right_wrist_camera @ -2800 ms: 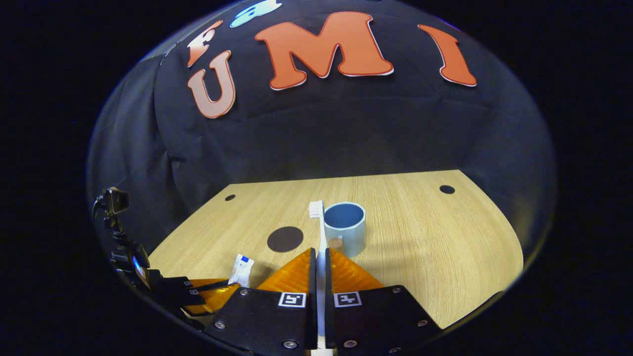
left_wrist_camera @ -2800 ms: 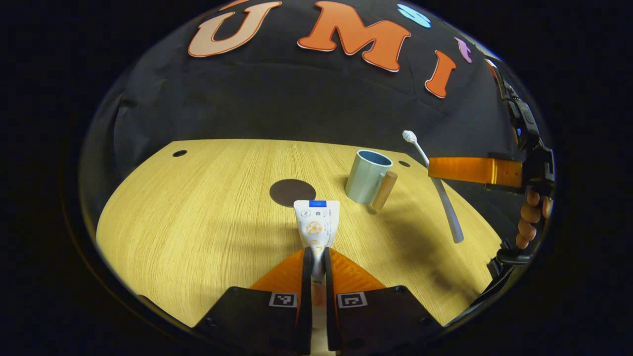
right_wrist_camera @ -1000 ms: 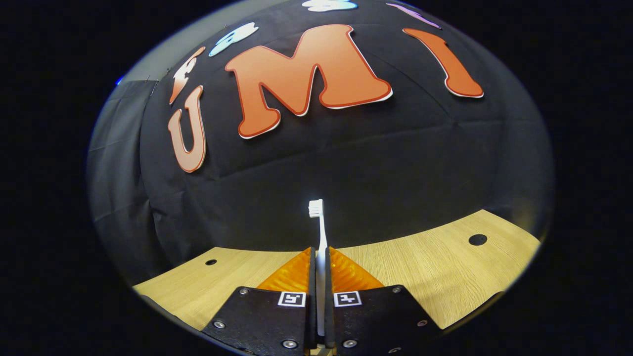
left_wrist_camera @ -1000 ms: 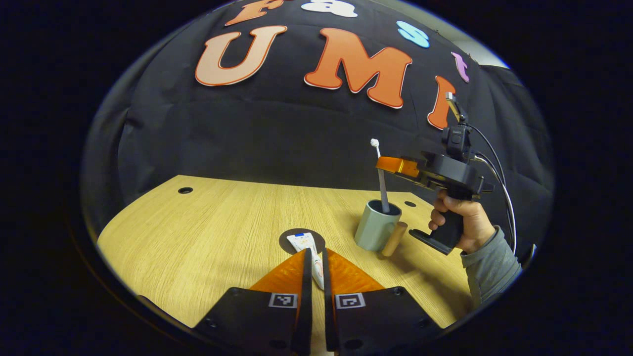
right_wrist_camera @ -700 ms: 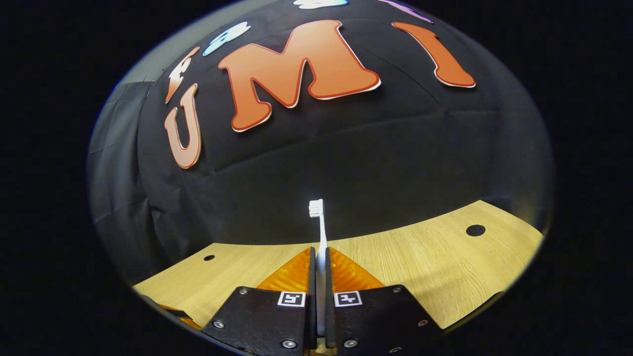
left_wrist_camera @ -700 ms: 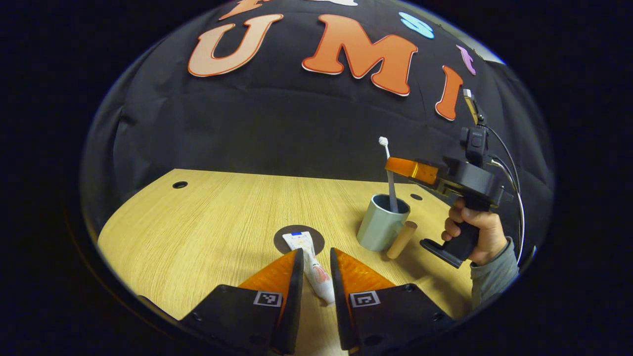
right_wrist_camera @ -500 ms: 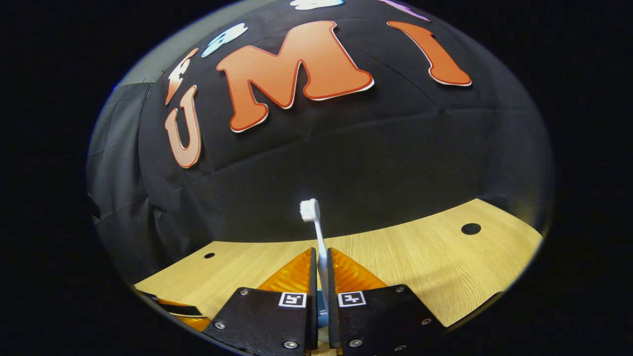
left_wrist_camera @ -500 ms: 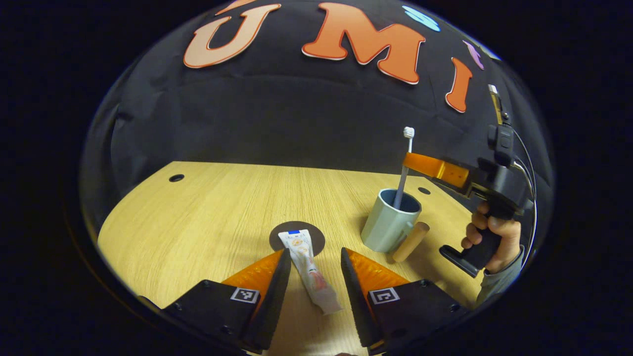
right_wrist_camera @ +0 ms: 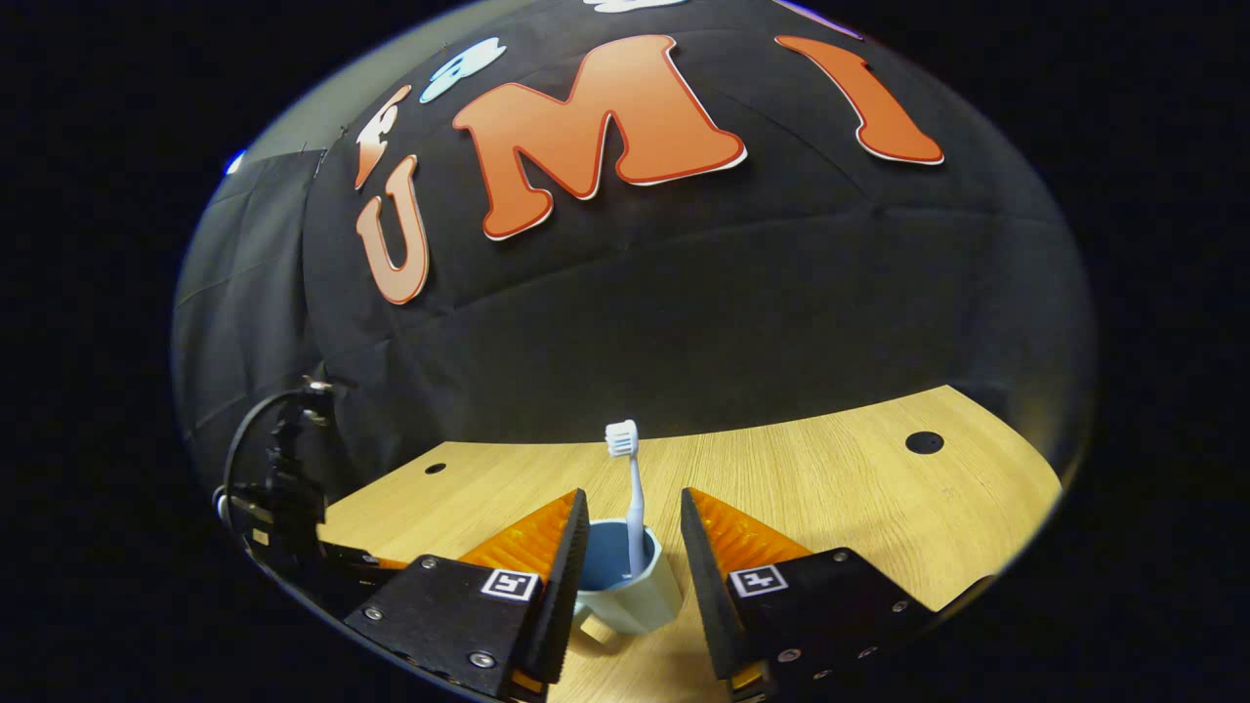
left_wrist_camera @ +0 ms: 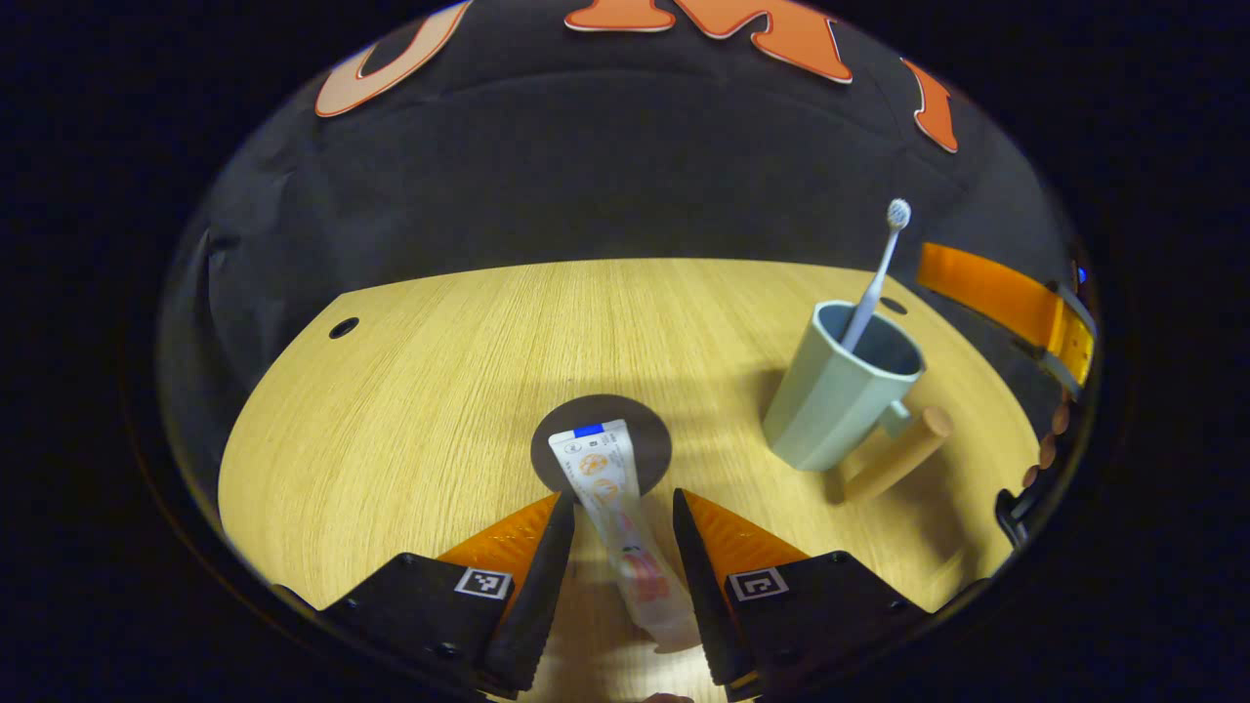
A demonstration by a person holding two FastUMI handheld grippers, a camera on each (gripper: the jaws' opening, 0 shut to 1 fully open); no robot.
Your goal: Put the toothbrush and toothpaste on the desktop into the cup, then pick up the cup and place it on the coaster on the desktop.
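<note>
We see the toothbrush (left_wrist_camera: 876, 276) standing head-up in the cup (left_wrist_camera: 840, 391), leaning on its rim, toward the counter's (left_wrist_camera: 410, 391) right edge in the left gripper view. The toothpaste (left_wrist_camera: 615, 513) lies flat near the front edge, its far end over the dark round coaster (left_wrist_camera: 649, 430), between the spread jaws of the left gripper (left_wrist_camera: 613, 547), which do not press it. The counter is pale wood with small dark holes (left_wrist_camera: 343, 327) near its far corners, backed by black cloth. In the right gripper view, the right gripper (right_wrist_camera: 633, 561) has its jaws apart on either side of the cup (right_wrist_camera: 610, 586) and toothbrush (right_wrist_camera: 630, 498), touching neither.
</note>
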